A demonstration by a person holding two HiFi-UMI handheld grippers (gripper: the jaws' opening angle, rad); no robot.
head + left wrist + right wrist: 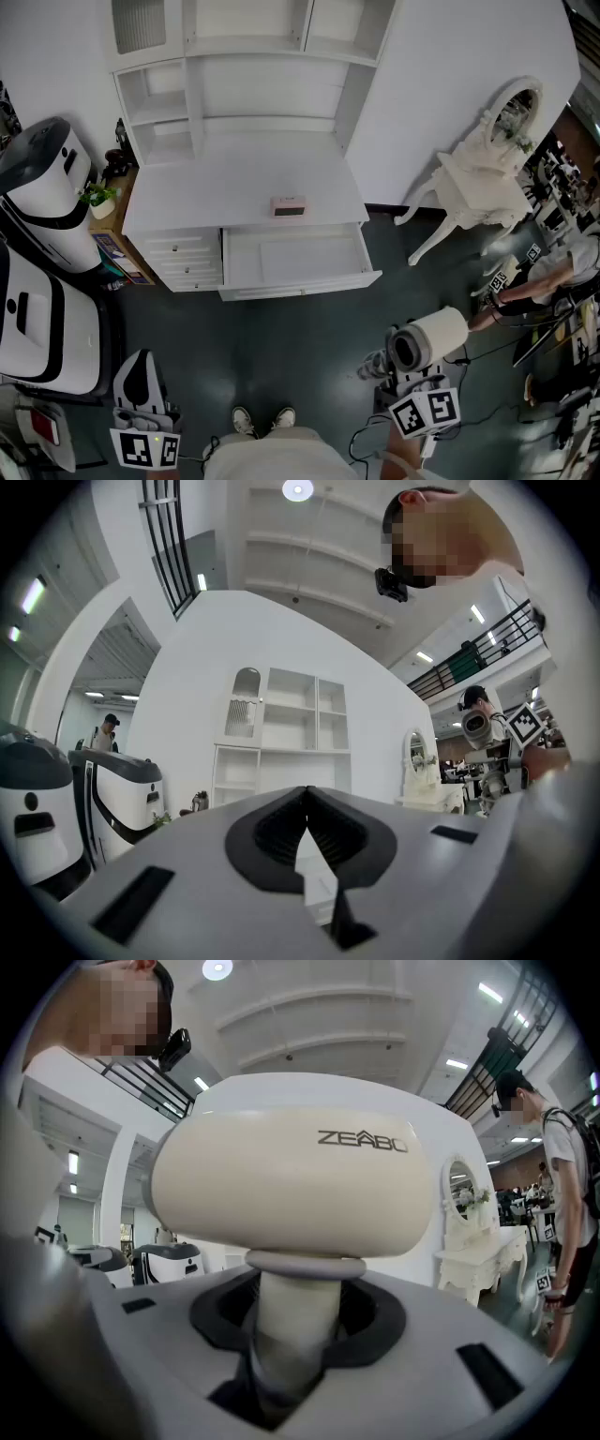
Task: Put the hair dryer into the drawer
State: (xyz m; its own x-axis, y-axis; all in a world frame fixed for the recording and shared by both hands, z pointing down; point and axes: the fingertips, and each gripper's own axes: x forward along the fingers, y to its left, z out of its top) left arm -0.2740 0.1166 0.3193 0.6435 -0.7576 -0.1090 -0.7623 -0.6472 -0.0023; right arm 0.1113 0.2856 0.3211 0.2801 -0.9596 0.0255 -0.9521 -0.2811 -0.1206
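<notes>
Now right gripper [298, 1333] clamps hair dryer [281, 1176]; drawer [300, 282] open

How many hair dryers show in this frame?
1: the hair dryer, held by its handle in the right gripper, away from the open drawer. None visible elsewhere.

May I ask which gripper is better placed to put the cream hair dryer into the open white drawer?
Right gripper: its fingers clamp the cream hair dryer. Left gripper is shut, empty.

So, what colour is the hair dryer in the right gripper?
The hair dryer is cream, with grey lettering; the right gripper view shows it best.
</notes>
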